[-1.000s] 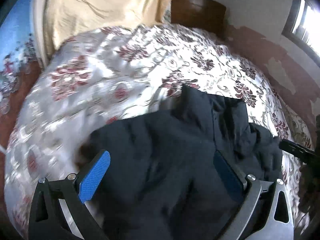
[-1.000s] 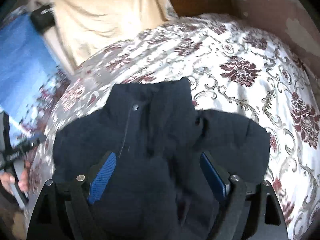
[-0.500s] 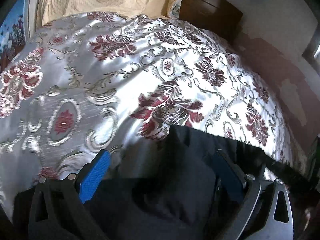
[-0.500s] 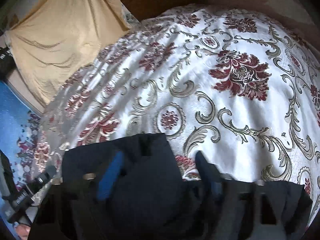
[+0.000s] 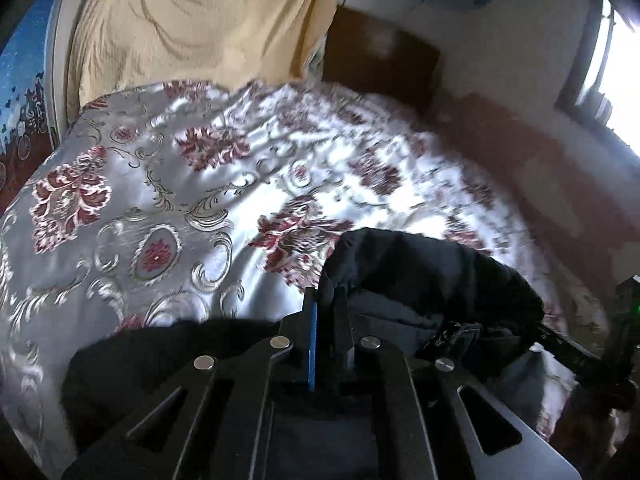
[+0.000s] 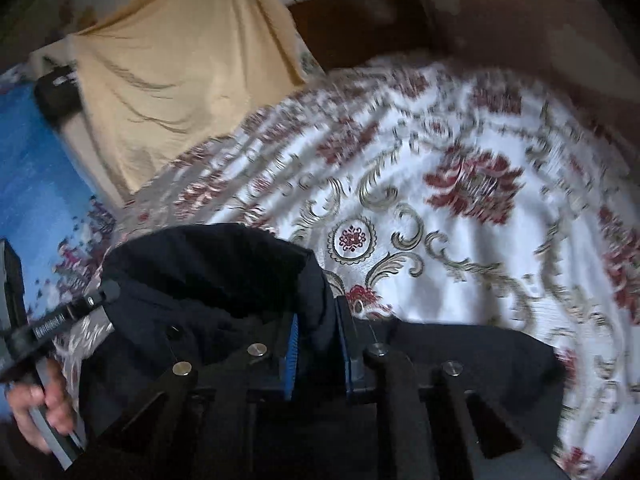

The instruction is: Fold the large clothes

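floral bedspread [image 5: 168, 184], bright window [image 5: 616, 80], wooden headboard [image 6: 360, 28]

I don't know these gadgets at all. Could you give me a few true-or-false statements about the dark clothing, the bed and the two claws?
1. The dark garment lies on a flowered bedspread. True.
2. The left claw gapes wide open. False: it is shut, pinching the garment's fabric.
3. The right claw has dark fabric between its fingers. True; it is closing on it.
4. The garment is bright yellow. False: it is very dark; the yellowish cloth hangs beyond the bed.
5. A bare hand holds the other tool's handle. True.
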### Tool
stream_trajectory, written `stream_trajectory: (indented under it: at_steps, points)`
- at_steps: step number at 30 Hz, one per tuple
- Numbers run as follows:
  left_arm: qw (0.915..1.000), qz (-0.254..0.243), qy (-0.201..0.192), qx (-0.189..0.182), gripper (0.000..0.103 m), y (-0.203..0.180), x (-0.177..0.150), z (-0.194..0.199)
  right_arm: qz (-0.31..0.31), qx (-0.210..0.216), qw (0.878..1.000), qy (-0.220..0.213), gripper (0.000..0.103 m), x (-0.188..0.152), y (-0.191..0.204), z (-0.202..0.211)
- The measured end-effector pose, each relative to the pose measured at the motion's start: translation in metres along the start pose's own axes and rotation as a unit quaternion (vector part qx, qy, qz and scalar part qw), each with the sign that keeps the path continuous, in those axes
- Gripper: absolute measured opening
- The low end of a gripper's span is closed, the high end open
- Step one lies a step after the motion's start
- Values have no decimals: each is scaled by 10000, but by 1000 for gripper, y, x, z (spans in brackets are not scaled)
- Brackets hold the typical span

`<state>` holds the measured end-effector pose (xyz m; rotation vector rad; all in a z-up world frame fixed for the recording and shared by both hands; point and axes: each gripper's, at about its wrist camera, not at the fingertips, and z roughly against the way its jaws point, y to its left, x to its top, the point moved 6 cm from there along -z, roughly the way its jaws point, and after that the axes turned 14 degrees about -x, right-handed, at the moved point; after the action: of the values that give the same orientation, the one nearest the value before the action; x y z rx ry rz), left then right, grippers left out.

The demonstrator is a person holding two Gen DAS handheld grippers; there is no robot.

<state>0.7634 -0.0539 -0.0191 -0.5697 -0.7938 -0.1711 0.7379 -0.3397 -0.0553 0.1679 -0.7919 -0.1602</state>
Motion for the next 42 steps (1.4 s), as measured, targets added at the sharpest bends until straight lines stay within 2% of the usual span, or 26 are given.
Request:
stream_trajectory:
  at_steps: [4, 10, 17, 22, 26, 30, 32, 33, 34, 36, 38, 39, 41, 42]
  points:
    - [9996, -135, -130, -194, 4, -26, -24, 46, 405, 63, 9987, -301, 13, -29, -1, 52]
    - [9993, -277, -32, -248, 4, -42, -67, 78, 992, -149, 9937, -495, 11, -73, 4, 86]
    - [9997, -49, 255, -24, 4, -13, -114, 48, 1385, -560, 9884, -266, 10, -123, 8, 51]
    - [9997, -84, 213, -3, 4, 9, -136, 23, 1642, -811, 9829, -208, 10, -152, 5, 14]
    - [9999, -90, 62, -40, 4, 17, -144, 14, 1454, -700, 9868, -161, 10, -154, 0, 1]
    - [9995, -295, 77, 83, 7, 13, -142, 20, 1323, -556, 9892, -293, 12, -151, -4, 13]
    - [9988, -412, 159, 224, 13, 9, -140, 29, 1230, -479, 9908, -311, 13, -146, -6, 28]
    - [9986, -423, 184, 271, 20, 8, -138, 33, 1190, -448, 9913, -342, 14, -143, -6, 35]
    - [9987, -378, 188, 297, 28, 7, -137, 39, 1142, -420, 9918, -382, 18, -139, -8, 46]
    - [9993, -226, 131, 276, 35, 7, -133, 52, 1063, -379, 9925, -462, 27, -134, -9, 64]
    - [9996, -183, -165, 102, 36, 2, -124, 76, 909, -392, 9923, -743, 30, -120, -13, 85]
    - [9990, -259, -361, 22, 39, -3, -118, 85, 869, -393, 9917, -860, 30, -112, -13, 92]
    - [9946, -514, -894, 131, 46, -14, -97, 102, 733, -442, 9906, -1065, 30, -85, -11, 97]
    - [9928, -569, -1040, 188, 50, -18, -88, 104, 684, -494, 9906, -1080, 30, -69, -7, 93]
